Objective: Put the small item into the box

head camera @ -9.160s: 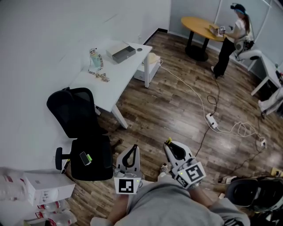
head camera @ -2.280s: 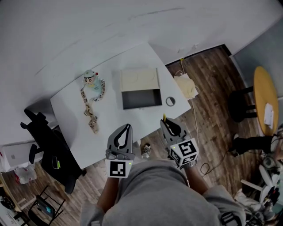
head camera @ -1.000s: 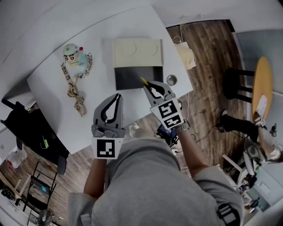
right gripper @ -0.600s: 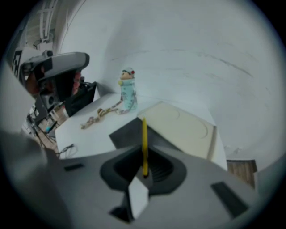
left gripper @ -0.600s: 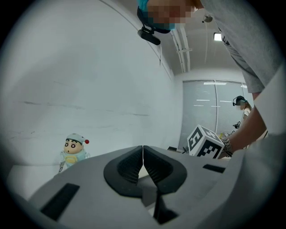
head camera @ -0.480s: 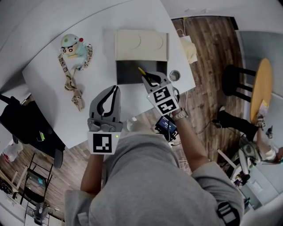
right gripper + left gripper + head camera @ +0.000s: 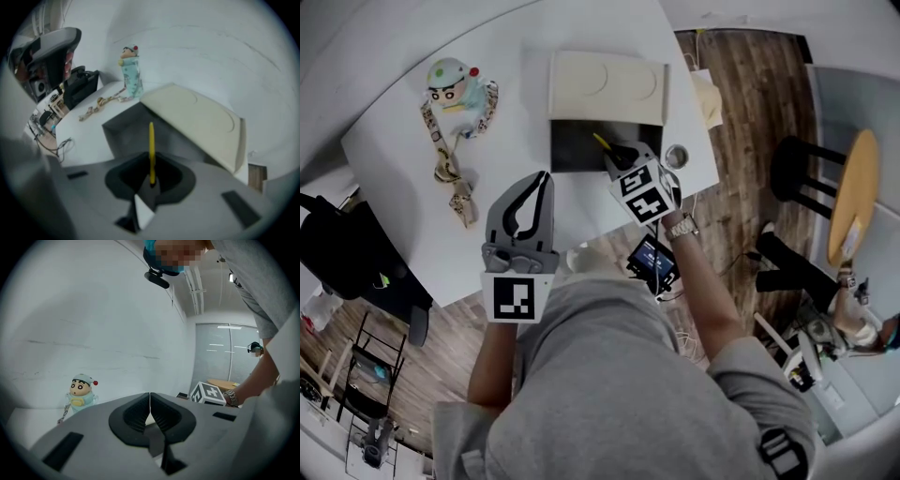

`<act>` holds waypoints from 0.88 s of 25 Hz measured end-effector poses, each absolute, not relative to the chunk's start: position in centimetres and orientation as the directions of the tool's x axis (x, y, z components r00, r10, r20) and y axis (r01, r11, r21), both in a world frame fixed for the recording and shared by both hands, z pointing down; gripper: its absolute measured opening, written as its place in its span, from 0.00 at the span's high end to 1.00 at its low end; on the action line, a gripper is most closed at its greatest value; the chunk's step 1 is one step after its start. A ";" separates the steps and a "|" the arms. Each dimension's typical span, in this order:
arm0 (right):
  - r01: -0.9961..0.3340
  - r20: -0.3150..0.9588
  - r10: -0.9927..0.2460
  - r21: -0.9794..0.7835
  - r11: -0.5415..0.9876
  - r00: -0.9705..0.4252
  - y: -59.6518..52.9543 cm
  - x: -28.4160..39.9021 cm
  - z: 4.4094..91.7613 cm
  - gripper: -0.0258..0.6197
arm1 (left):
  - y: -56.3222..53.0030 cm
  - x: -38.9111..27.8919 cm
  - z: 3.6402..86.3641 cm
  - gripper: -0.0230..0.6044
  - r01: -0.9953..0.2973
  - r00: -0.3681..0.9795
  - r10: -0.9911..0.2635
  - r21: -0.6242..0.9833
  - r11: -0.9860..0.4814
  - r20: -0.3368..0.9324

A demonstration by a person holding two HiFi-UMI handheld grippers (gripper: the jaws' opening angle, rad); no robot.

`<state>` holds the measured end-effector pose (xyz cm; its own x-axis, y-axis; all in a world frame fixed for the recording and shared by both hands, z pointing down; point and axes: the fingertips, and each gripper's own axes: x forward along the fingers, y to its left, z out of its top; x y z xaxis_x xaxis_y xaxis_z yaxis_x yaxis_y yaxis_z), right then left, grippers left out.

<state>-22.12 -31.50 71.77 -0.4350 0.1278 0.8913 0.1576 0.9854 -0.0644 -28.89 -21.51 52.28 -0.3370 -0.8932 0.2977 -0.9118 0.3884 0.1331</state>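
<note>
Your right gripper (image 7: 615,156) has reached the box (image 7: 572,156) by the bench's (image 7: 412,150) near edge, jaws pinching the yellow stick (image 7: 151,150) aimed, seemingly, lengthwise into it; left gripper (image 7: 150,400) jaws closed, empty.

White table (image 7: 517,127) with open box (image 7: 607,86), toy figurine (image 7: 453,82), lanyard (image 7: 448,171), small ring (image 7: 677,155)

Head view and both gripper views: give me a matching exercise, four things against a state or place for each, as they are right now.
Column one:
1. left gripper
2. right gripper
3. cartoon figure
4. lid

Column two:
A. cream, opened back behind the dark box
B. shut, nothing between the jaws
C. shut on a yellow stick
D. left of the box in the head view

Pairs: 1-B, 2-C, 3-D, 4-A
</note>
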 end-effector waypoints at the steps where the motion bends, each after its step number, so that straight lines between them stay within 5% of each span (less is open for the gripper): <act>1: 0.161 0.895 0.128 -0.064 0.985 -0.426 -31.5 -22.1 72.1 0.86 | -21.6 -29.0 52.3 0.91 -0.910 -0.341 -0.893 0.136 0.392 0.292; 22: 0.177 0.919 0.120 -0.056 0.983 -0.375 -31.8 -22.6 74.0 0.82 | -21.2 -29.5 52.5 0.91 -0.901 -0.360 -0.886 0.136 0.411 0.293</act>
<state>-22.57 -31.76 74.01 -0.3745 0.1199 0.9194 0.1772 0.9826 -0.0560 -29.51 -21.21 52.54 -0.3598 -0.8858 0.2933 -0.9013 0.4112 0.1363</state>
